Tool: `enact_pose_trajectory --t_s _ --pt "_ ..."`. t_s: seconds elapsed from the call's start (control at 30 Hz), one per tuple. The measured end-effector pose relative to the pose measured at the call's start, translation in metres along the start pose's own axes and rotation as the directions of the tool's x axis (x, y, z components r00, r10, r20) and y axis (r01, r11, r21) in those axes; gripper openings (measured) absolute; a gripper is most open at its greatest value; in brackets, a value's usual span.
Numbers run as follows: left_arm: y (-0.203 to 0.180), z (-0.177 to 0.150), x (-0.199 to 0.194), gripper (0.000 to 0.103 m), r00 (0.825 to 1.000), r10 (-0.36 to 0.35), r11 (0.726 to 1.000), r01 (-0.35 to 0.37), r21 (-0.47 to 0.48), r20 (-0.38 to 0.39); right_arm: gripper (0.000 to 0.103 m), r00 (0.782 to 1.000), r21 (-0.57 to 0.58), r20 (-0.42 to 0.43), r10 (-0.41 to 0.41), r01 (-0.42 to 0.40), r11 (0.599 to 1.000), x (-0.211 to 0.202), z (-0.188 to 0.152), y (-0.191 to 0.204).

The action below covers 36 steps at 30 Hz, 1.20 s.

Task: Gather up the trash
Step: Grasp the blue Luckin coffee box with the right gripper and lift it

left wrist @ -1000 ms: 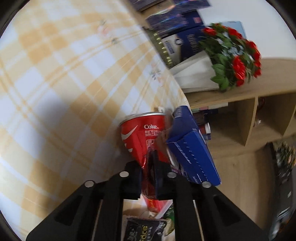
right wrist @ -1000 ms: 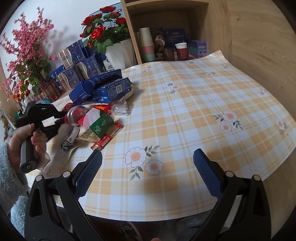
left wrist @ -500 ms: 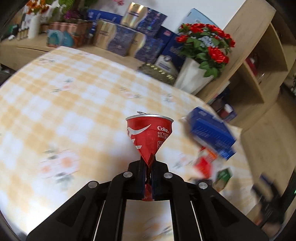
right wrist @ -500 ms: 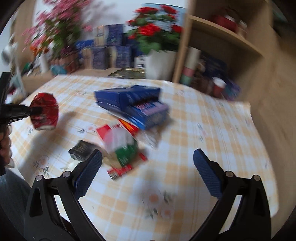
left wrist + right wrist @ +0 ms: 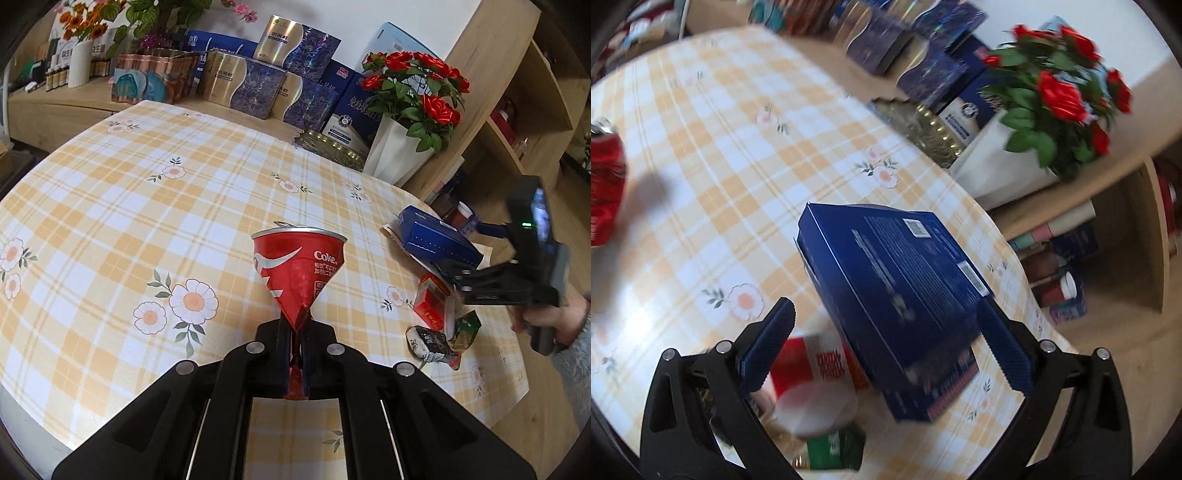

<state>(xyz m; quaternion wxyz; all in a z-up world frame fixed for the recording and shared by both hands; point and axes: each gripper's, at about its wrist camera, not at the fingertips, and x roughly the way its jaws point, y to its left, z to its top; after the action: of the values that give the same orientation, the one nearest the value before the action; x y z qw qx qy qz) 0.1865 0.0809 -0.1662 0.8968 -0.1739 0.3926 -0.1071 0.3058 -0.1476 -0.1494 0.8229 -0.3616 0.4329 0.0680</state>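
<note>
The left gripper (image 5: 295,354) is squeezed shut on the crushed bottom of a red can (image 5: 299,273), holding it above the table (image 5: 110,229). The middle and left of the table are bare, with lots of room. The right gripper (image 5: 882,343) is wide open, and a blue box (image 5: 890,302) sits between its fingers, untouched. The box lies near the table's right edge on a pile of trash: a red pack (image 5: 816,365), a green wrapper (image 5: 834,448). Only the left view shows the person's hand (image 5: 546,321) and a dark wrapper (image 5: 428,341). Roses (image 5: 413,85) and boxes (image 5: 266,85) stand past the far edge.
</note>
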Motion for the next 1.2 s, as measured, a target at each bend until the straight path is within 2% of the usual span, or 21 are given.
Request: enact_pose_trajectory --t_s 0.07,0.2,0.33,0.37,0.4,0.5,0.57,0.7,0.8,0.87,1.07,1.2 --pt "0.003 0.000 0.000 0.005 1.000 -0.007 1.000 0.007 -0.006 -0.002 0.095 0.998 -0.034 -0.048 -0.031 0.029 0.999 0.014 0.007 0.008" --pt "0.004 -0.001 -0.001 0.005 1.000 -0.014 1.000 0.014 -0.009 0.000 0.082 0.989 -0.055 -0.139 -0.059 0.052 0.997 0.037 0.013 0.013" --pt "0.004 -0.003 -0.001 0.005 1.000 -0.016 1.000 0.016 -0.006 0.007 0.075 0.981 -0.064 -0.167 -0.100 0.090 0.994 0.045 0.012 0.013" --pt "0.004 -0.004 -0.001 0.005 1.000 -0.016 1.000 0.016 -0.005 0.010 0.067 0.981 -0.066 -0.163 -0.106 0.096 0.993 0.043 0.013 0.013" --pt "0.003 -0.004 -0.001 0.005 1.000 -0.014 1.000 0.014 -0.003 0.011 0.061 0.982 -0.066 -0.149 -0.117 0.108 0.992 0.038 0.014 0.011" --pt "0.001 -0.004 -0.001 0.005 1.000 -0.009 1.000 0.009 0.010 0.013 0.053 0.993 -0.016 -0.074 -0.087 0.086 0.996 0.015 0.019 -0.003" --pt "0.000 -0.004 -0.001 0.005 1.000 -0.005 1.000 0.005 0.021 0.015 0.050 0.997 0.025 -0.020 -0.077 0.078 0.997 -0.001 0.021 -0.017" --pt "-0.003 -0.005 -0.001 0.005 1.000 0.003 0.999 -0.003 0.034 0.019 0.046 0.996 0.202 0.073 -0.047 0.032 0.979 -0.035 0.013 -0.067" --pt "-0.003 -0.005 -0.001 0.005 1.000 0.007 0.999 -0.008 0.037 0.020 0.045 0.989 0.386 0.147 -0.006 -0.052 0.921 -0.061 -0.012 -0.114" --pt "-0.003 -0.006 -0.001 0.005 1.000 0.007 0.999 -0.007 0.034 0.018 0.045 0.983 0.469 0.185 0.001 -0.090 0.879 -0.074 -0.033 -0.135" --pt "-0.003 -0.008 -0.002 0.005 1.000 0.011 0.999 -0.012 0.041 0.017 0.045 0.968 0.660 0.247 0.036 -0.195 0.725 -0.102 -0.111 -0.184" --pt "-0.005 -0.009 -0.002 0.005 1.000 0.015 0.998 -0.016 0.052 0.015 0.045 0.959 0.745 0.259 0.113 -0.273 0.609 -0.111 -0.175 -0.194"
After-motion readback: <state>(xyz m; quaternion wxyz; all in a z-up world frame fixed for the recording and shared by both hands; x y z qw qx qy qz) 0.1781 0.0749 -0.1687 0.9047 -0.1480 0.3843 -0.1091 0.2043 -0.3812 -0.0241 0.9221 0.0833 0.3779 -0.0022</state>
